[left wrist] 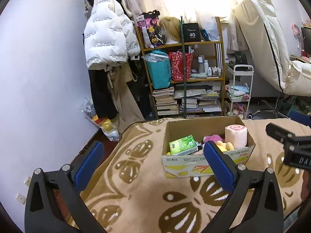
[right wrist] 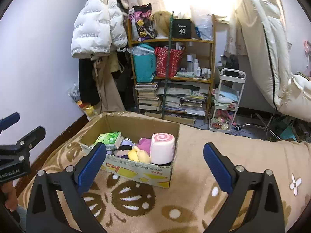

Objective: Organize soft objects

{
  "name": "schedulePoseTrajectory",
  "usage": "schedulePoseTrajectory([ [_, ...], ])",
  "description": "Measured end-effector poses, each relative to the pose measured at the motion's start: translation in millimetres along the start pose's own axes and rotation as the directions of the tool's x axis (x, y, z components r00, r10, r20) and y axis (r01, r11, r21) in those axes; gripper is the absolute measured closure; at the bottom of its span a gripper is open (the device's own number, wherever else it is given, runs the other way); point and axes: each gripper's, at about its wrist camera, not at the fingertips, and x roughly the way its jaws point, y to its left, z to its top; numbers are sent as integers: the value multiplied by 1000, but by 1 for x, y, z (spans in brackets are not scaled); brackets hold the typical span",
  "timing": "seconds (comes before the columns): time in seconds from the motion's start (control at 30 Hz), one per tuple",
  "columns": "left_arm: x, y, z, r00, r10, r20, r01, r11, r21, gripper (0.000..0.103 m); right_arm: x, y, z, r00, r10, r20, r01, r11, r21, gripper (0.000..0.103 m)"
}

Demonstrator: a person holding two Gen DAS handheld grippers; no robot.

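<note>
A cluttered bedroom was seen: a shelf (left wrist: 182, 66) packed with books and bags against the far wall, a white jacket (left wrist: 108, 36) hung at its left, a small cart (left wrist: 240, 89) at its right. In front lay a beige blanket (left wrist: 136, 184) with a brown floral print, and on it a cardboard box (left wrist: 206, 165) stood open.

The soft objects were found inside the box: a pink swirl plush roll (right wrist: 162, 148) upright at the right end, a yellow plush (right wrist: 139, 154) and a purple plush (right wrist: 145, 142) just beside it, a green tissue pack (right wrist: 109, 138) leaned toward the left end, with dark and pale fabric bits between. No loose soft object was seen on the visible blanket around the box in either view.

The left gripper (left wrist: 153, 165) was held with its jaws wide apart and nothing between the pads; the box was only seen past them. The right gripper (right wrist: 155, 167) was likewise spread wide and empty, set back from the box's near wall. Each gripper was caught at the edge of the other's view.

Progress was judged as late or finished: at least 4 items were already boxed, and both tools were free. Whatever might be left lay outside the frames, so that could not be told; at most some tidying inside the box seemed outstanding.
</note>
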Motion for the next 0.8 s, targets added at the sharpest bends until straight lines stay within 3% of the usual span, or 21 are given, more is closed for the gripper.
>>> schedulePoseTrajectory([
  [0.27, -29, 2, -12, 997, 31, 64, -30, 999, -10, 1, -37, -7, -4, 997, -51, 52, 51, 999, -17, 0],
  [0.57, -55, -1, -24, 992, -5, 125, 6, 1000, -9, 1, -82, -15, -10, 986, -87, 140, 88, 996, -3, 0],
  [0.8, -55, 0, -27, 992, -7, 127, 10, 1000, -24, 1, -102, -18, -17, 977, -114, 182, 116, 993, 2, 0],
])
